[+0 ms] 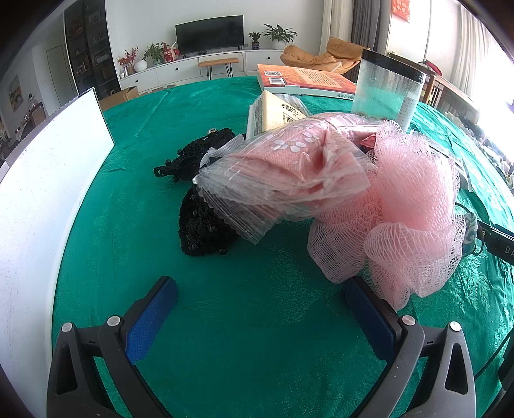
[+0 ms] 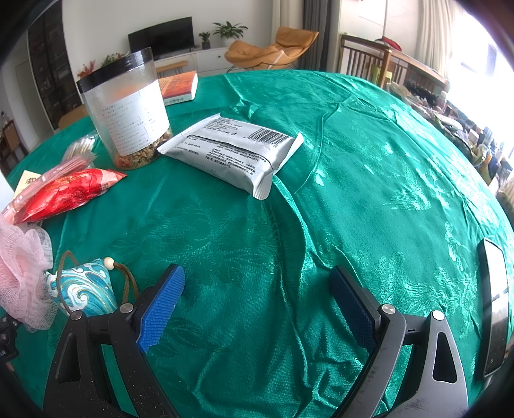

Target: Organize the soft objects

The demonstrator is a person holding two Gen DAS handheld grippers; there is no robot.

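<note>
Hovering over the green cloth (image 1: 244, 321), the left gripper (image 1: 260, 300) has its jaws apart, empty, the pink pouf (image 1: 414, 222) touching its right finger.
Right gripper (image 2: 257, 295), also apart and empty, sits farther off; pouf lies far left there.

A white wall (image 1: 141, 22) closed the far end of the room, with a dark television (image 1: 209, 33) standing on a long low white cabinet (image 1: 180, 69). Potted plants (image 1: 279, 34) sat along the cabinet top (one with red flowers toward the left end). A small wooden bench (image 1: 218, 61) on thin dark legs stood in front of it. To the left rose a tall dark shelving unit (image 1: 93, 48). An orange-tan lounge chair (image 2: 273, 51) sat by grey and pale curtains (image 2: 308, 32). Hard daylight poured in from the right, washing out the window (image 2: 475, 48) behind a wooden chair (image 2: 366, 58).
</note>
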